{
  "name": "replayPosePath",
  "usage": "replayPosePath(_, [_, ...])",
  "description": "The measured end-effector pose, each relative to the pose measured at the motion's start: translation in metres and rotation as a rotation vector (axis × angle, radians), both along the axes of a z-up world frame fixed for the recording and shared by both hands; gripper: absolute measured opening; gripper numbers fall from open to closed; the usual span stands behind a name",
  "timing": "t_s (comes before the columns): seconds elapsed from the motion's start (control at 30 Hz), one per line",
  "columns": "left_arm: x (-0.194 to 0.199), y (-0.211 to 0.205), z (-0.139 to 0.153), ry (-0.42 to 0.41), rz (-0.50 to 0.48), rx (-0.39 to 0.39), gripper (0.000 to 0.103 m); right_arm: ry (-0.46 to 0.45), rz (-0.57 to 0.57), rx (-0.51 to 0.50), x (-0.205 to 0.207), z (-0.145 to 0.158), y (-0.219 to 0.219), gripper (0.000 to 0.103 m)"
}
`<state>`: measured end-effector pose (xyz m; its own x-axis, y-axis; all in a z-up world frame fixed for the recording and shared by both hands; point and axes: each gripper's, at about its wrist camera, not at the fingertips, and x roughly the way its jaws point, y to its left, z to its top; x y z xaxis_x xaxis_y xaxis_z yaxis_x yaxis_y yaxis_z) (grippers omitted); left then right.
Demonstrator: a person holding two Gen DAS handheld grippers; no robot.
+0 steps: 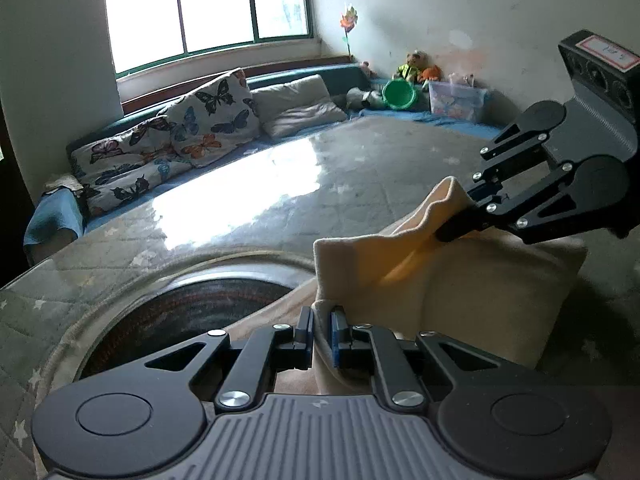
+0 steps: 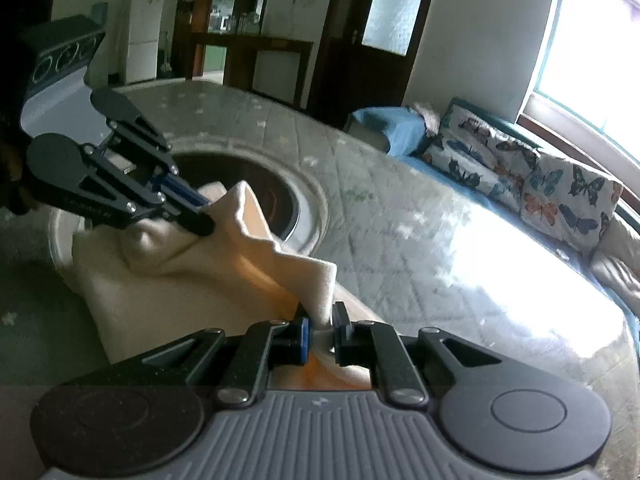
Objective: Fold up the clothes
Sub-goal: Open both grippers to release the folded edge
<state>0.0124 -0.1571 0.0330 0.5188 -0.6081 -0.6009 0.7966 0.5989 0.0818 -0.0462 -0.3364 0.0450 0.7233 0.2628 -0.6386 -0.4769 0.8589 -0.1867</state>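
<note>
A cream-coloured garment [image 1: 460, 280] lies partly folded on the quilted surface, beside a round dark opening. Its upper edge is lifted and stretched, sagging between two raised corners.

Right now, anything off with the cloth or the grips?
Nothing stands out. Left gripper and right gripper are each shut on an edge of the cream cloth, which sags between them over the quilted table. No tear or spill is visible.
</note>
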Motion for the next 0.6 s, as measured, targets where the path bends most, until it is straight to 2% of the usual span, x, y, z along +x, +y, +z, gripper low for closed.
replayPosePath(0.1, [0.007, 0.000, 0.011, 0.035, 0.001, -0.027, 0.010, -0.020, -0.020, 0.024, 0.007, 0.012, -0.005, 0.011])
replayPosePath(0.13, [0.013, -0.001, 0.011, 0.034, 0.032, -0.031, 0.013, -0.027, -0.038, 0.032, 0.011, 0.013, -0.006, 0.017])
replayPosePath(0.23, [0.032, -0.004, 0.007, 0.061, 0.132, -0.044, 0.022, -0.035, -0.103, 0.020, 0.024, 0.004, -0.009, 0.020])
replayPosePath(0.37, [0.049, 0.013, 0.002, 0.121, 0.245, -0.092, 0.023, -0.033, -0.147, 0.035, 0.021, 0.000, -0.016, 0.021])
replayPosePath(0.5, [0.048, 0.037, 0.010, 0.155, 0.300, -0.157, 0.035, -0.030, -0.190, 0.064, 0.009, 0.006, -0.031, 0.034])
replayPosePath(0.57, [0.044, 0.046, 0.016, 0.181, 0.309, -0.201, 0.048, -0.011, -0.204, 0.107, 0.007, 0.006, -0.040, 0.034])
replayPosePath(0.6, [0.041, 0.050, 0.018, 0.199, 0.310, -0.226, 0.049, 0.001, -0.205, 0.122, 0.006, 0.005, -0.042, 0.034])
